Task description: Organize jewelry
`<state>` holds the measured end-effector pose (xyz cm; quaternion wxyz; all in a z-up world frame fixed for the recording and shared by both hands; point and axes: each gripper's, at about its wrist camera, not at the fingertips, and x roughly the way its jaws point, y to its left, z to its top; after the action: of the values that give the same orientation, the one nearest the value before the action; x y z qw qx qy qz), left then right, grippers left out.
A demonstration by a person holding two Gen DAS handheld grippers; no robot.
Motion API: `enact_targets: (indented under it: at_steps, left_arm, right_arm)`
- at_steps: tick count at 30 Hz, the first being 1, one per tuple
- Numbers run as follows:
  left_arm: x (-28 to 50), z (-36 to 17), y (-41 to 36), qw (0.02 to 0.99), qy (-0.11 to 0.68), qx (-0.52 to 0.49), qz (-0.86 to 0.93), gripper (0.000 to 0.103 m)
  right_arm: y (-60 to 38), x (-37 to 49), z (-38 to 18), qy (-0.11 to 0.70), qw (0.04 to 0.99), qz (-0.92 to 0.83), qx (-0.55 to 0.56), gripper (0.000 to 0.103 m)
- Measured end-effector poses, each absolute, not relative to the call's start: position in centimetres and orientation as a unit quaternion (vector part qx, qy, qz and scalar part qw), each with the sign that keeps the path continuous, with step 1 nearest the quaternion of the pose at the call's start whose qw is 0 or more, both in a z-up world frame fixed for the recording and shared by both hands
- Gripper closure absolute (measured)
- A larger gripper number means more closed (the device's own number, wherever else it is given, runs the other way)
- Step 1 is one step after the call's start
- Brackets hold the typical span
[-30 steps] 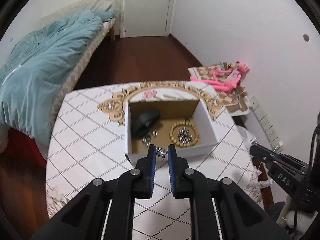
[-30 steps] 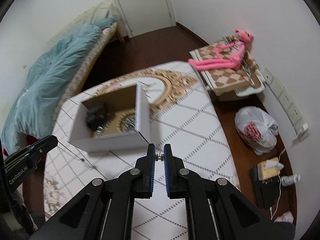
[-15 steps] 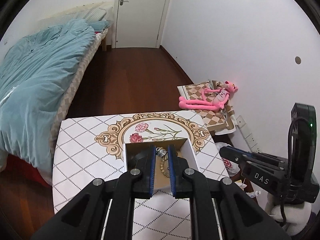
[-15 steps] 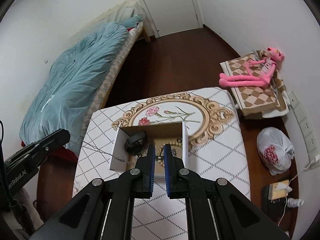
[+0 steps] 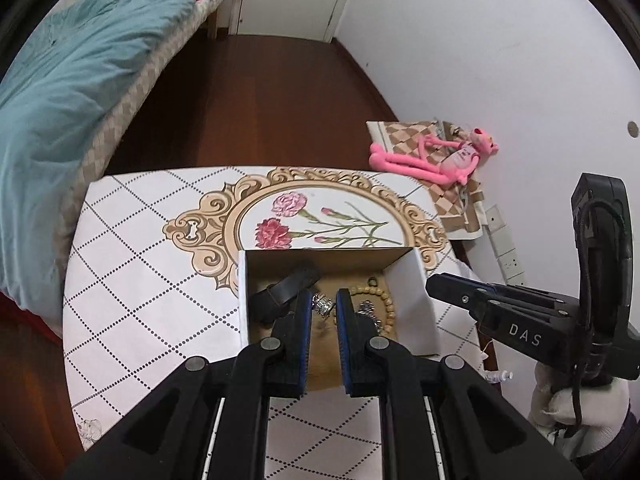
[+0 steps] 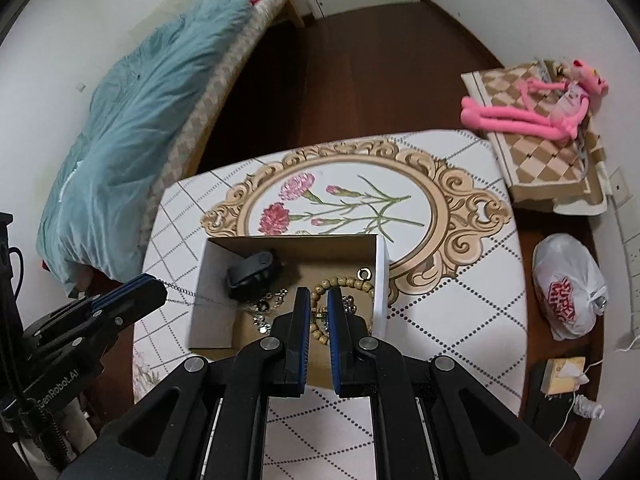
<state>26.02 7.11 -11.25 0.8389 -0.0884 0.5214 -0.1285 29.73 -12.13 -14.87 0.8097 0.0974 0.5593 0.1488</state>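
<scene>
A white cardboard box [image 5: 424, 304] [image 6: 382, 280] stands on the table and holds a black band [image 5: 286, 290] [image 6: 250, 270], a wooden bead bracelet [image 5: 386, 304] [image 6: 342, 282] and silver pieces [image 6: 266, 308]. My left gripper [image 5: 323, 306] is shut on a silver charm of a thin chain, above the box. The chain [image 6: 180, 288] runs from it toward the box in the right wrist view. My right gripper [image 6: 319, 312] is shut on a small clasp at the chain's other end, above the box.
The table [image 5: 140, 280] has a white diamond-pattern cloth with a floral medallion. A bed with a teal duvet [image 5: 60, 80] stands left. A pink plush toy [image 6: 532, 108] lies on a checked bag at right. A white plastic bag [image 6: 568, 284] is on the floor.
Both grippers have come lower and nearer the box, still holding the chain ends. The box now fills more of each view.
</scene>
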Motion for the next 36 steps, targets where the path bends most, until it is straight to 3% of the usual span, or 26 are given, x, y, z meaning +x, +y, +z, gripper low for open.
enact_targets:
  at_steps: [6,7,8,9,10,11,14,16,19,21,24,25,27,30,36]
  left_arm:
    - [27.4,-13.1,7.5,0.819,0.551,-0.111,-0.114,0.091]
    - [27.6,-13.3,7.5,0.818,0.555,-0.110,-0.106,0.082]
    - [27.8,-13.4,7.5,0.817,0.561,-0.100,-0.088,0.060]
    - [28.0,-13.5,7.7,0.818,0.562,-0.094,-0.076,0.044]
    - [28.0,-13.5,7.9,0.822,0.558,-0.093,-0.069,0.022]
    - [27.9,-13.3,8.2,0.827,0.552,-0.095,-0.062,0.018]
    - [27.8,-12.8,8.7,0.833,0.544,-0.090,-0.051,0.018]
    - [27.8,-12.6,8.8,0.836,0.542,-0.079,-0.042,0.016]
    - [27.3,-12.3,9.0,0.844,0.533,-0.057,-0.022,0.002]
    - [26.7,-12.3,9.0,0.849,0.526,-0.045,-0.010,0.002]
    - [25.6,-12.4,8.9,0.860,0.510,-0.028,0.009,0.001]
    - [25.3,-12.5,8.9,0.861,0.507,-0.024,0.014,0.001]
    - [24.7,-12.9,8.8,0.862,0.505,-0.014,0.025,0.001]
    - [24.2,-13.7,8.5,0.859,0.511,-0.005,0.035,0.001]
    - [23.2,-14.2,8.1,0.856,0.515,-0.005,0.037,0.000]
  right_arm:
    - [-10.5,32.0,-17.6,0.587,0.788,0.163,0.085,0.094]
    - [-10.3,32.3,-17.9,0.592,0.785,0.162,0.083,0.094]
    - [-10.1,32.7,-18.1,0.596,0.783,0.159,0.080,0.093]
    - [-9.9,33.0,-18.3,0.599,0.781,0.156,0.077,0.093]
    - [-9.9,33.2,-18.3,0.599,0.782,0.153,0.076,0.087]
    - [-10.0,33.3,-18.3,0.597,0.784,0.150,0.078,0.076]
    - [-10.3,33.6,-17.8,0.589,0.790,0.149,0.089,0.051]
    - [-10.6,33.6,-17.2,0.581,0.796,0.145,0.092,0.051]
    - [-10.8,33.4,-16.2,0.572,0.805,0.136,0.080,0.051]
    - [-10.9,32.8,-15.5,0.564,0.814,0.122,0.062,0.046]
    - [-11.1,31.5,-15.2,0.556,0.826,0.092,0.027,0.016]
    - [-11.2,31.0,-15.3,0.553,0.829,0.079,0.012,0.013]
    - [-11.3,29.8,-15.7,0.553,0.831,0.058,-0.009,0.012]
    - [-11.4,28.3,-16.7,0.556,0.830,0.040,-0.022,0.003]
    - [-12.0,26.1,-17.6,0.557,0.830,0.016,-0.028,0.003]
